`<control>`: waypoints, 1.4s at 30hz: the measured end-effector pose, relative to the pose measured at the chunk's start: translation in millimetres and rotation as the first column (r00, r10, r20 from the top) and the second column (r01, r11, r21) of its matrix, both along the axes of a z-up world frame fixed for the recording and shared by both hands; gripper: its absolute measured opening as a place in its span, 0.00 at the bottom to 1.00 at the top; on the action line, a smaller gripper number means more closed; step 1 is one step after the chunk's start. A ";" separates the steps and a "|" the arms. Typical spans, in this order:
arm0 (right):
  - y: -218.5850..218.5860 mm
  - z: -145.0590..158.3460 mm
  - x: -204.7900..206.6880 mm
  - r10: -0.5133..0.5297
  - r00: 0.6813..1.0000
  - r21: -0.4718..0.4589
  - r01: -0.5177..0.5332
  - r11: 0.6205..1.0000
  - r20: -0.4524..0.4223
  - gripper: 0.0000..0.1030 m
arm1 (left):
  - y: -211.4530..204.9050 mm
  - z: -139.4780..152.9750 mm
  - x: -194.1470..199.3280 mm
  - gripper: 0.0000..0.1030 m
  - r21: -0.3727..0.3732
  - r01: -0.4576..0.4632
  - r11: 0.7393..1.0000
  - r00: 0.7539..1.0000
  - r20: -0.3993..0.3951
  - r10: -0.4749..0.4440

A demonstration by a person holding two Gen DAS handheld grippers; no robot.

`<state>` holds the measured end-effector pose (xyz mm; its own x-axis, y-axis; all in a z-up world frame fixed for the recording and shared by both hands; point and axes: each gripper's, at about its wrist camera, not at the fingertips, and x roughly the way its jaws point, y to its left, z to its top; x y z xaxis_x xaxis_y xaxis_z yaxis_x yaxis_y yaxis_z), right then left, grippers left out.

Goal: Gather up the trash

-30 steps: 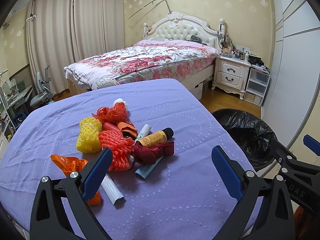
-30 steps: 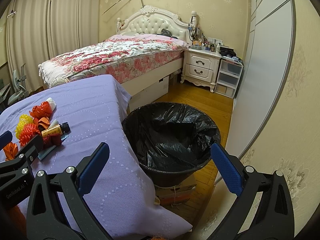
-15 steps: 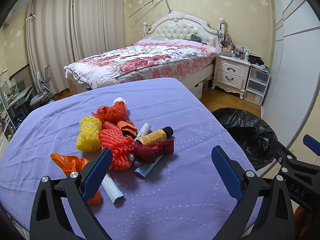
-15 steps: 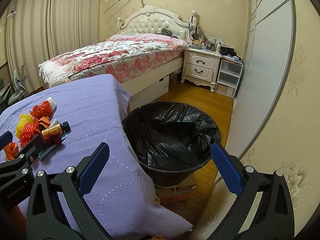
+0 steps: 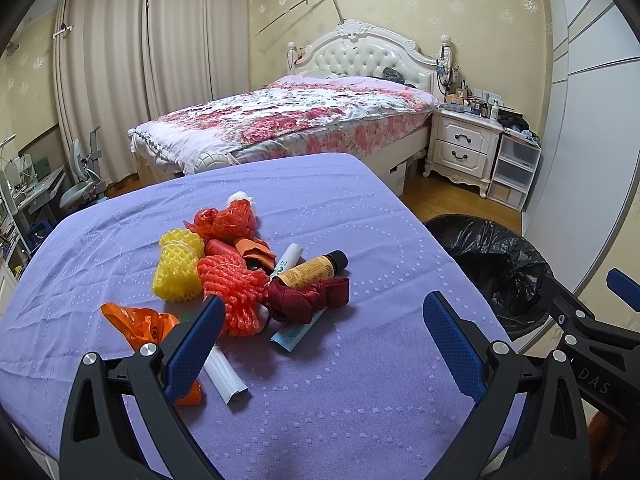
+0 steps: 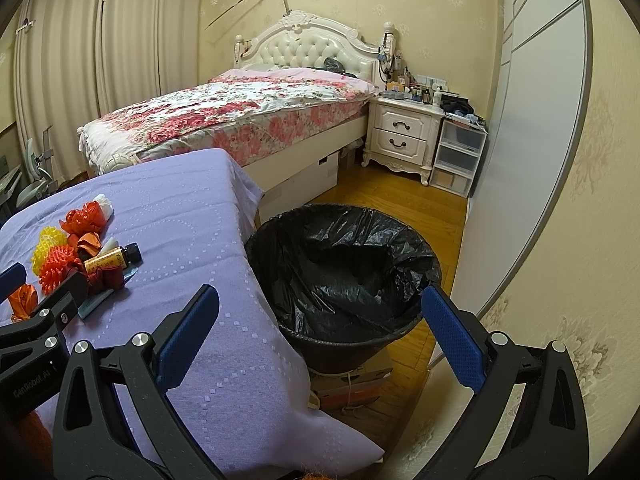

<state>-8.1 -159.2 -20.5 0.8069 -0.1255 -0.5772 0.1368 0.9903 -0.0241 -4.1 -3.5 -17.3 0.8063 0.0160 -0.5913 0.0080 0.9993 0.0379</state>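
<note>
- Clearly, in the left wrist view the left gripper (image 5: 320, 322) hangs empty over the purple cloth (image 5: 360, 408), its fingers wide apart; the trash heap lies ahead of them, nearer the left finger.
- Nearest that finger are the orange bag (image 5: 140, 326) and the white tube (image 5: 224, 374), both partly behind the pad; further ahead sit the red foam net (image 5: 234, 292), the yellow foam net (image 5: 176, 268), the dark red ribbon (image 5: 308, 298) and the small bottle (image 5: 312, 270).
- To start well, I judge one loose piece at the heap's near edge should be centred between the pads before closing; the nets are soft and overlap, so a careless pinch may drag neighbours along.
- In the right wrist view the right gripper (image 6: 320, 326) is also spread and empty, with the black-lined bin (image 6: 344, 276) ahead between its fingers, standing on the floor just beside the cloth's hanging edge.
- Beyond the bin stand the bed (image 6: 240, 116) and nightstand (image 6: 404, 138), well clear; the left tool crosses the lower left corner.
</note>
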 end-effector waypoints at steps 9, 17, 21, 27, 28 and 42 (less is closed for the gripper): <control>-2.5 -7.4 0.0 0.001 1.000 0.002 -0.001 1.000 -0.004 0.96 | -2.0 -4.2 -2.9 0.93 0.002 0.009 1.000 1.000 -0.003 -0.009; 0.3 -7.6 -1.0 0.002 1.000 0.002 -0.002 1.000 -0.006 0.96 | -3.6 -3.8 -3.6 0.93 0.002 0.010 1.000 1.000 -0.005 -0.010; 0.8 -11.0 0.0 0.006 1.000 0.004 -0.006 1.000 -0.012 0.96 | -3.7 -0.9 -4.0 0.93 0.007 0.008 1.000 1.000 -0.007 -0.008; 5.6 -7.9 0.2 0.022 0.999 0.005 -0.022 1.000 -0.025 0.96 | 8.8 4.4 -7.4 0.93 0.016 -0.017 1.000 1.000 -0.009 0.017; 7.2 -7.2 0.4 0.025 0.999 0.005 -0.025 1.000 -0.025 0.96 | 12.9 5.1 -8.6 0.93 0.016 -0.025 1.000 1.000 -0.010 0.025; 61.0 -6.4 5.7 0.160 0.985 -0.007 -0.161 0.987 -0.066 0.77 | 104.9 1.1 -35.3 0.93 0.022 -0.202 0.979 0.977 -0.058 0.203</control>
